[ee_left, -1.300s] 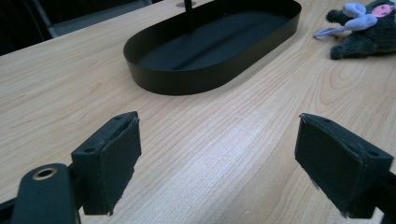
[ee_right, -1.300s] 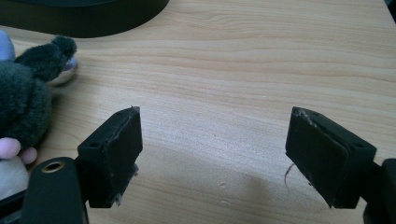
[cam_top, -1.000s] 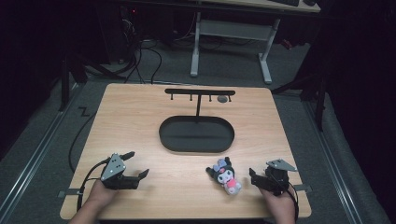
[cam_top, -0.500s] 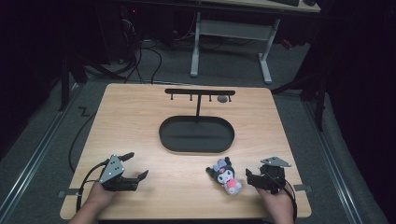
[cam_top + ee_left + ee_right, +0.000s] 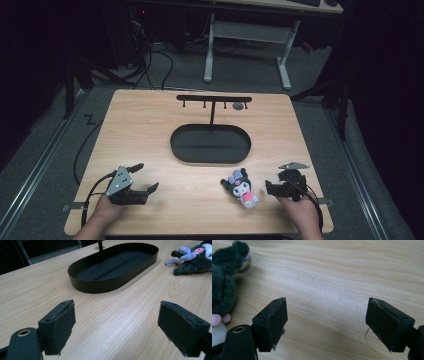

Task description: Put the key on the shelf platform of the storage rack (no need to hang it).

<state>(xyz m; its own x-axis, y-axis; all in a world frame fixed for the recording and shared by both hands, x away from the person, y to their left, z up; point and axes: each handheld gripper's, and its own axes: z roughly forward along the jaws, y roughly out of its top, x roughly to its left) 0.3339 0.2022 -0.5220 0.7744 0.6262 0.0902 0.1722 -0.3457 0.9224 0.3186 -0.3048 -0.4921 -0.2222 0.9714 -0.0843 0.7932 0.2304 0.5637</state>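
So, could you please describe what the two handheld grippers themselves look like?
Both are black. The left gripper carries a grey three-cornered plate on top, and a black cable trails from it. The right gripper has a similar grey plate and its own cable. Each has two blocky black jaws faced with flat dark pads, worn and frayed at the edges.

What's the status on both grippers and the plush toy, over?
Left gripper open, empty, low over the table. Right gripper open, empty, beside the plush toy, not touching. Plush toy lying near the black tray. Nothing between gripper and toy.
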